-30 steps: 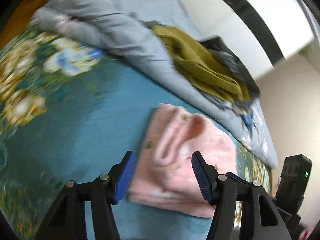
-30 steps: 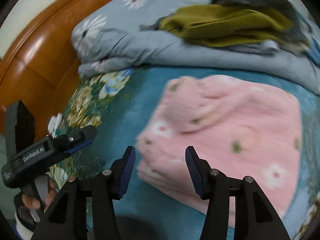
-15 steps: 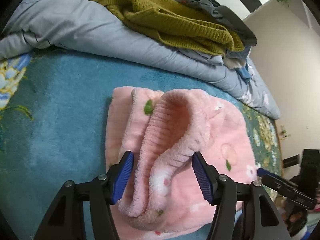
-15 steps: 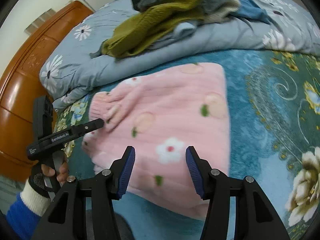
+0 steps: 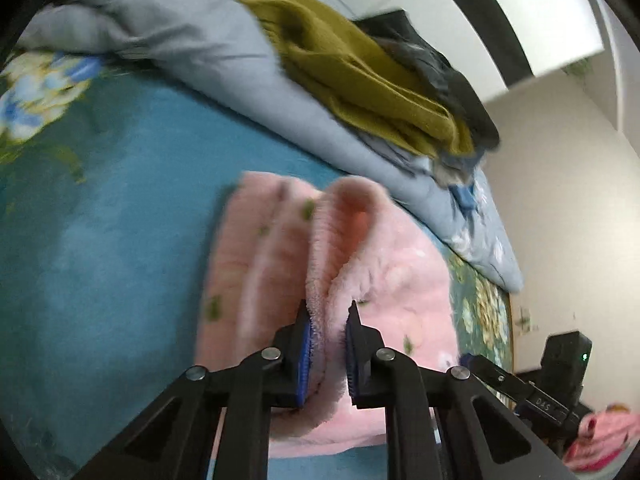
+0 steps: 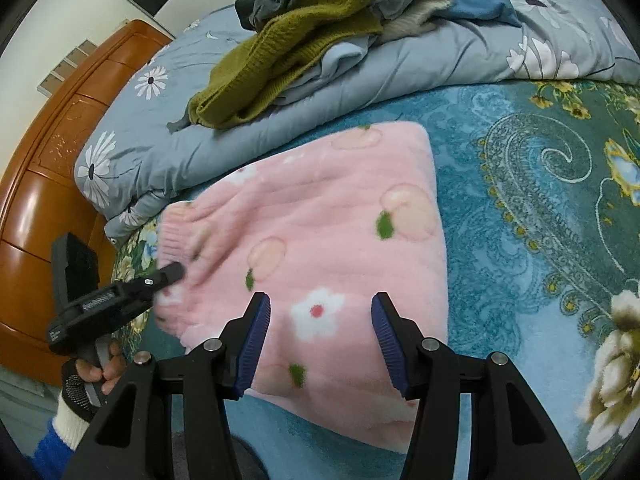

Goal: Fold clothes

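**Left pinch on the pink fleece cuff, right side just hovering**

Left wrist view: left gripper [image 5: 327, 350] clamped narrow on the ribbed cuff [image 5: 344, 232] of the pink fleece garment [image 5: 384, 280], blue pads [image 5: 306, 360] pressed into the fluff on both sides. Cuff ridge running straight ahead from the fingertips, up and away toward the grey duvet [image 5: 224, 68]. Rest of the garment lying folded flat on the teal floral blanket [image 5: 100, 220], spreading mostly to the right of the pinch. Mustard knit sweater [image 5: 360, 80] and some dark clothes piled on the duvet behind. Pretty blurry here. Right gripper [image 5: 466, 359] poking in at the lower right edge.

Right wrist view: right gripper [image 6: 318, 340] spread wide, nothing between the fingers, hanging over the near edge of the pink garment [image 6: 320, 232] around the white flower print. Long axis of the folded piece running left to right across this view, cuffed end at the left where the left gripper [image 6: 174, 270] sits. So left hand clearly the nearer one to the cuff, right one nearer the plain bottom edge. Wooden headboard [image 6: 48, 168] off to the left.

Versus half a second back: left fingers wide around the cuff then, pinched shut on it now. Right fingers same wide spread, garment in the same spot.
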Demonstrator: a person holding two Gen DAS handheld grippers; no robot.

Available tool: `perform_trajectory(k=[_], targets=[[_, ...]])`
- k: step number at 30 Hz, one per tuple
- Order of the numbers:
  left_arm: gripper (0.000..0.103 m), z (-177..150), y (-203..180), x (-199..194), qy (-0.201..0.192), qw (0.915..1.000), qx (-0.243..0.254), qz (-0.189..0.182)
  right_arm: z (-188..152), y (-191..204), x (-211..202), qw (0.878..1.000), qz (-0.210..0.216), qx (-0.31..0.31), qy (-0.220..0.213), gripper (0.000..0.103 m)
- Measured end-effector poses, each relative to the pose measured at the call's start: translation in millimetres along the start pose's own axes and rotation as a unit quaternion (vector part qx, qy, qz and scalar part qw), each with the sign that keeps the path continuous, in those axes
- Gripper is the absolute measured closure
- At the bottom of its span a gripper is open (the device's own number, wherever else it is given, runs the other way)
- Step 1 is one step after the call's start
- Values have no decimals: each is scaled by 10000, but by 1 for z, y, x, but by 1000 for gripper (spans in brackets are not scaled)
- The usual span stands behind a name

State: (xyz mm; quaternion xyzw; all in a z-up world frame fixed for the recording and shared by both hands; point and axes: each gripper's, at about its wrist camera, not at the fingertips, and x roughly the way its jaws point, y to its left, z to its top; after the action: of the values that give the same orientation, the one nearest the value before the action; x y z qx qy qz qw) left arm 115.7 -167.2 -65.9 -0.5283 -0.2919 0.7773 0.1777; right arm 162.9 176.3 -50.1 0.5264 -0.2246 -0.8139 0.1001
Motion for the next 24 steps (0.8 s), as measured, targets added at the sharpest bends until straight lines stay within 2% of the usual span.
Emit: perform_trajectory(k=[1,3,4,6,9,10,11,14,17,21,24], targets=[[87,0,6,1,38,9998,-5,207,0,-1,0,10000,-6,-1,2,49],[87,-1,21,7,151,9991,-144,379,0,-6,0,10000,-51,33,17,49],[83,-2,28,10,208,9985,-217,458,0,-9,2,9999,-82,76,37,49],[81,-1,33,8,129,9988,-387,263,-1,-16,4,9997,-96,196,71,49],[63,1,28,4,100,9989,-291,350,-2,-24,8,9994,-119,285,145,49],[49,3,26,2,102,9988,-205,437,-2,-26,9,9993,-110,318,160,49],[40,5,24,2,91,9980,-68,625,-2,-29,11,9992,-85,351,171,49],[32,11,30,11,256,9949,184,954,-1,-42,18,9984,60,519,232,43],[27,15,43,20,423,9964,76,735,1,-55,27,9965,253,738,298,43],[24,18,67,30,639,9972,-357,151,5,-75,42,9912,622,1097,411,42],[23,17,82,32,728,9929,-825,-445,5,-87,54,9846,919,1383,548,41]])
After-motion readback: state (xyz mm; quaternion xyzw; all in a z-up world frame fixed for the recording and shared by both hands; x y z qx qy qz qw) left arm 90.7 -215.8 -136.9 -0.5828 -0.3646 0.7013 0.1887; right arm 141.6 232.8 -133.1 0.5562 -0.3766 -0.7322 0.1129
